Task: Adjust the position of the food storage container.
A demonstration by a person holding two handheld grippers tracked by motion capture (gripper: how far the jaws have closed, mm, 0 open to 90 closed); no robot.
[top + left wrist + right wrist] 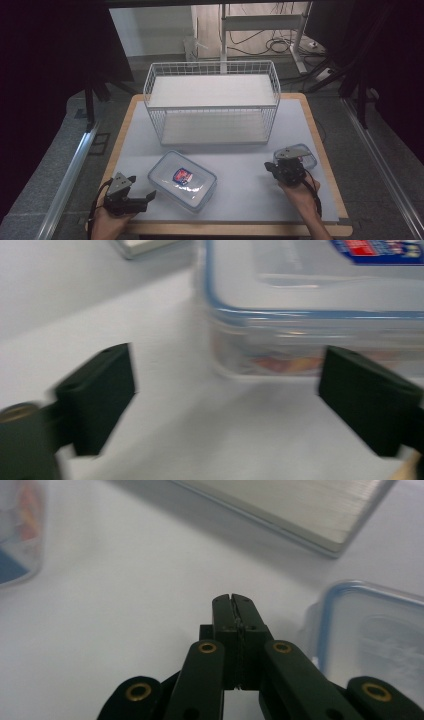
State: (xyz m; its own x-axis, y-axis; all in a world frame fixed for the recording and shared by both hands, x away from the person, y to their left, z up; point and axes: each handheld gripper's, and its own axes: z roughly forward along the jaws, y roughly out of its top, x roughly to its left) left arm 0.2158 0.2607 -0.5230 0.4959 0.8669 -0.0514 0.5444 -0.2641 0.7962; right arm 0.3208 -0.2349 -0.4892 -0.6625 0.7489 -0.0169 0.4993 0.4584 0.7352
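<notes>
The left tool (141, 192) rests at the front left of the tabletop (240, 200), w/ its jaws spread wide and nothing between them. In the left gripper view the jaws frame the near corner of the big clear box (310, 315); the box is just ahead of the tips, not touched. This box has a blue-rimmed lid and a red-blue label, and it lies at the front centre of the tabletop, in front of the white wire basket (212, 100).

The right tool (233, 600) is at the front right, jaws pressed fully together, holding nothing. A small clear box (370, 635), also w/ blue rim, sits just beside it on the right in the right gripper view; contact I cannot tell.
</notes>
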